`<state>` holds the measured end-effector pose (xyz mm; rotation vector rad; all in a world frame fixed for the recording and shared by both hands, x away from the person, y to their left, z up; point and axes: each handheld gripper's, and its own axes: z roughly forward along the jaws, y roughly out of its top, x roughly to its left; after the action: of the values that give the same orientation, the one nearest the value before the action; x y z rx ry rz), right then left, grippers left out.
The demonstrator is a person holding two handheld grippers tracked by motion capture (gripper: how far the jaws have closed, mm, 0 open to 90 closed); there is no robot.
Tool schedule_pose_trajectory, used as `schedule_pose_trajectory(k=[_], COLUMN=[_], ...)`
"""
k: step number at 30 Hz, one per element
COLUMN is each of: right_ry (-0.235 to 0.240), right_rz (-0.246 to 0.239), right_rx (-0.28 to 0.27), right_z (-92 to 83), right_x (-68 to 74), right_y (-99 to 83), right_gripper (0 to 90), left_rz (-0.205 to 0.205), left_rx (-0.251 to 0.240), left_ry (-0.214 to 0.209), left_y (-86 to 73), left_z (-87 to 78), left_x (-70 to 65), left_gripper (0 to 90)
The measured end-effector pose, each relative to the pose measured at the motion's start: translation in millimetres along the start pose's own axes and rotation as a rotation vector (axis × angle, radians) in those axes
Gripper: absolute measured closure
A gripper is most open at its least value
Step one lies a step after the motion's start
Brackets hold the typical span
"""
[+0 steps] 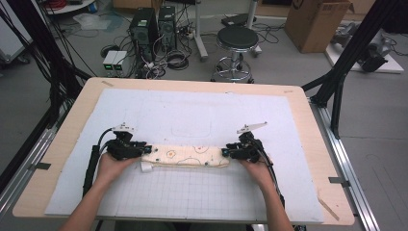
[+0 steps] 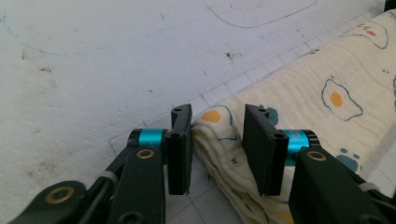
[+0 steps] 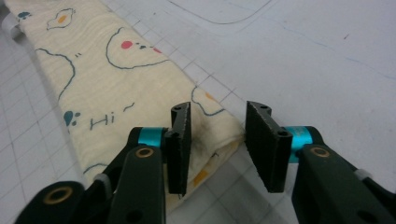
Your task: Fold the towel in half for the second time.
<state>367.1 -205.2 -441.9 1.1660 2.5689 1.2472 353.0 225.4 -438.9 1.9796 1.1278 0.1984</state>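
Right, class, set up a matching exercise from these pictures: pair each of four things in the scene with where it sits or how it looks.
Things:
1. folded printed cloth
2. left claw
3. right claw
4. round stool

Descriptions:
A. stands on the floor beyond the table
B. at the cloth's right end in the high view, jaws apart
C. cream, with fried eggs and bear outlines, lying as a long strip on the white mat
D. at the cloth's left end in the high view, jaws apart around the folded edge

Pairs: 1-C, 2-D, 3-B, 4-A
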Motion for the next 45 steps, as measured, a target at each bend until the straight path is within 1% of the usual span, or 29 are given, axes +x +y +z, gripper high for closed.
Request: schedule_pose_trajectory(k=[2, 4, 5, 6, 8, 10, 12, 14, 15, 18, 20, 22, 24, 26, 28, 29, 31, 32, 35, 36, 38, 40, 42, 43, 45], right_ry=[0.003, 0.010, 0.012, 0.013, 0.010, 0.006, -0.002, -0.011, -0.017, -0.025, -0.031, -0.044, -0.047, -0.061, -0.069, -0.076, -0.086, -0.089, -0.096, -0.101, -0.111, -0.121, -0.120, -0.125, -0.136], right_rz=[-0.002, -0.010, -0.010, -0.016, -0.028, -0.020, -0.015, -0.019, -0.020, -0.026, -0.023, -0.020, -0.011, -0.004, 0.000, 0.002, 0.001, 0.005, 0.018, 0.022, 0.028, 0.034, 0.048, 0.047, 0.050], right_rx=[0.007, 0.006, 0.011, 0.015, 0.013, 0.013, 0.006, -0.001, -0.004, -0.010, -0.013, -0.022, -0.026, -0.033, -0.038, -0.037, -0.042, -0.046, -0.064, -0.068, -0.080, -0.086, -0.089, -0.090, -0.091], right_z=[0.1, 0.9, 0.7, 0.5, 0.4, -1.3, -4.2, -6.4, -7.7, -8.7, -8.6, -8.5, -8.6, -8.3, -7.8, -7.6, -7.6, -7.6, -7.2, -6.9, -6.4, -5.0, -2.3, -0.5, 2.7], right_x=[-0.1, 0.0, 0.7, 2.2, 3.3, 3.6, 4.7, 5.1, 5.0, 4.1, 2.1, 0.3, -1.1, -3.2, -5.4, -6.0, -7.6, -8.6, -13.4, -15.1, -18.2, -21.2, -24.3, -25.7, -27.6], right_y=[0.1, 0.3, 0.3, 0.8, 1.6, 2.4, 3.6, 5.5, 6.9, 12.0, 15.3, 19.0, 21.7, 24.3, 27.0, 28.5, 31.6, 33.0, 36.5, 37.3, 38.4, 38.7, 37.5, 36.9, 36.0], right_gripper=[69.2, 74.3, 76.0, 77.7, 79.1, 80.7, 81.2, 81.6, 81.6, 81.6, 81.5, 81.5, 81.5, 81.4, 81.4, 81.4, 81.3, 81.3, 81.3, 81.3, 81.1, 80.9, 80.6, 80.5, 80.1], left_rz=[0.008, 0.009, 0.016, 0.013, 0.019, 0.020, 0.023, 0.013, 0.015, 0.020, 0.015, -0.004, -0.011, -0.022, -0.009, -0.003, -0.011, -0.016, -0.008, -0.006, -0.004, -0.011, -0.019, -0.028, -0.020], left_rx=[0.001, 0.005, 0.005, -0.001, -0.008, -0.023, -0.039, -0.059, -0.068, -0.076, -0.086, -0.105, -0.114, -0.128, -0.116, -0.118, -0.134, -0.133, -0.133, -0.144, -0.148, -0.143, -0.138, -0.138, -0.126], left_ry=[0.005, 0.006, 0.008, 0.011, 0.019, 0.024, 0.028, 0.030, 0.033, 0.046, 0.053, 0.057, 0.062, 0.065, 0.070, 0.077, 0.082, 0.083, 0.090, 0.093, 0.102, 0.103, 0.107, 0.106, 0.114], left_y=[0.1, -0.2, -0.2, -0.2, 0.3, 0.8, 1.6, 2.6, 3.5, 6.3, 7.3, 7.8, 8.6, 10.2, 14.4, 16.8, 20.9, 22.8, 29.4, 31.7, 35.5, 37.2, 36.9, 36.3, 35.5], left_z=[0.4, 1.1, 1.2, 1.4, 0.9, 0.5, -0.5, -0.5, -0.3, 0.6, 1.0, 2.3, 2.7, 3.3, 4.7, 4.8, 5.0, 5.7, 7.9, 8.5, 10.5, 13.5, 16.0, 17.7, 20.1], left_x=[0.3, 0.5, 0.4, -0.7, -1.6, -2.0, -1.2, -0.7, -0.7, -0.7, 0.5, 2.1, 3.4, 4.7, 4.5, 4.1, 5.0, 5.9, 7.1, 6.5, 6.0, 7.1, 8.9, 9.1, 9.4], left_gripper=[67.3, 69.4, 70.5, 72.2, 75.5, 77.6, 79.3, 80.2, 80.5, 80.6, 80.6, 80.6, 80.8, 80.9, 80.9, 80.9, 80.9, 80.9, 80.8, 80.8, 80.8, 80.8, 80.7, 80.7, 80.5])
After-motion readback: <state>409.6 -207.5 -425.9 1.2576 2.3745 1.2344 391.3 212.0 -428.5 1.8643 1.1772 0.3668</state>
